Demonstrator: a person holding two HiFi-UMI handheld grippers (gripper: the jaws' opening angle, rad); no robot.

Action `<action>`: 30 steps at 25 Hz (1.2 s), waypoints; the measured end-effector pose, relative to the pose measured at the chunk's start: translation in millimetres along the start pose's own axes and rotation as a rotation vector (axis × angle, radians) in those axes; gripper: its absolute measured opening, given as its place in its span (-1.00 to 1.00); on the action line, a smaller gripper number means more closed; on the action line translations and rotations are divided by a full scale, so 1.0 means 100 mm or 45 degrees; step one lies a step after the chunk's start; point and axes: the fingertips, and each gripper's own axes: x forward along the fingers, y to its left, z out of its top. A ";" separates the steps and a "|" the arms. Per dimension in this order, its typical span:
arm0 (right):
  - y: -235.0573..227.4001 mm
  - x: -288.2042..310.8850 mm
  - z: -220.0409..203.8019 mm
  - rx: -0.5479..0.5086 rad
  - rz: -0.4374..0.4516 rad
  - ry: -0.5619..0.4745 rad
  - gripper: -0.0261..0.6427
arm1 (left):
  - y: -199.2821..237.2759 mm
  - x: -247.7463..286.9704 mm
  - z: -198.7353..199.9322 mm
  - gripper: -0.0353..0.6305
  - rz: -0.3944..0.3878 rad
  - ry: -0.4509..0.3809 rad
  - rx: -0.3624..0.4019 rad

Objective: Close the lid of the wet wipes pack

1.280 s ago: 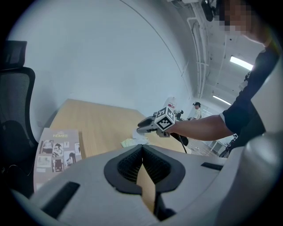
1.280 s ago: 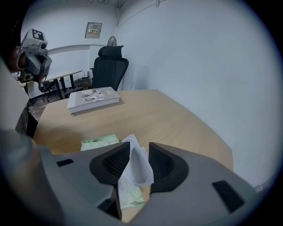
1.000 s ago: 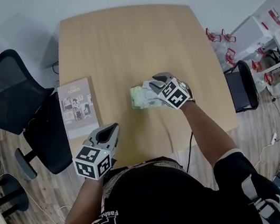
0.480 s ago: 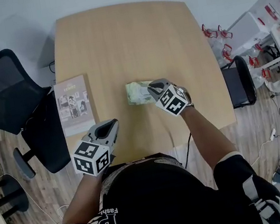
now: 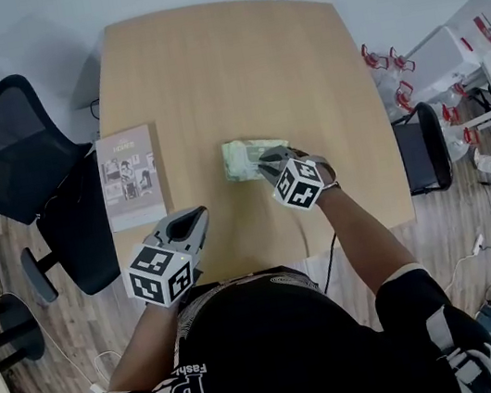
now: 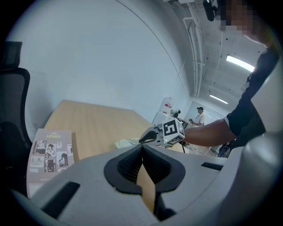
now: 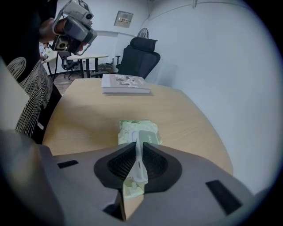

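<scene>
— Jaws first. State of the right gripper?
— Opening at this moment, with the pads seen against the lid. Lid gripped thin and upright between them, pale grey, raised off the wet wipes pack. Gripper angled steeply down onto the near end of the pack.

— Location of the pack?
— Flat on the worktop, near its middle, directly beneath and ahead of the right gripper. Green patterned wrapper, with its far part clear of the jaws in the right gripper view.

— And the left gripper?
— Jaws closed pad to pad at the tips, nothing between them. Held over the near left part of the worktop, well apart from the pack, tilted slightly downward and aimed across toward the right gripper.

— Anything else noted on the worktop?
— One booklet, lying flat at the left edge, well apart from the pack and just ahead of the left gripper. Printed cover with small pictures, text too small to read.

— Surroundings?
— Black office chair just beside the left edge of the worktop. Second dark chair at the right edge. Wooden floor below.
</scene>
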 end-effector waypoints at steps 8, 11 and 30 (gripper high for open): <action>0.13 0.10 -0.07 -0.063 0.059 0.042 -0.75 | -0.01 0.00 0.01 -0.84 0.032 -0.012 -0.023; 0.16 0.14 -0.08 -0.061 0.071 0.051 -0.74 | -0.02 -0.01 -0.02 -0.84 0.034 -0.008 -0.024; 0.17 0.20 -0.09 0.036 0.100 0.028 -0.72 | 0.00 -0.12 -0.06 -0.84 0.034 -0.016 -0.029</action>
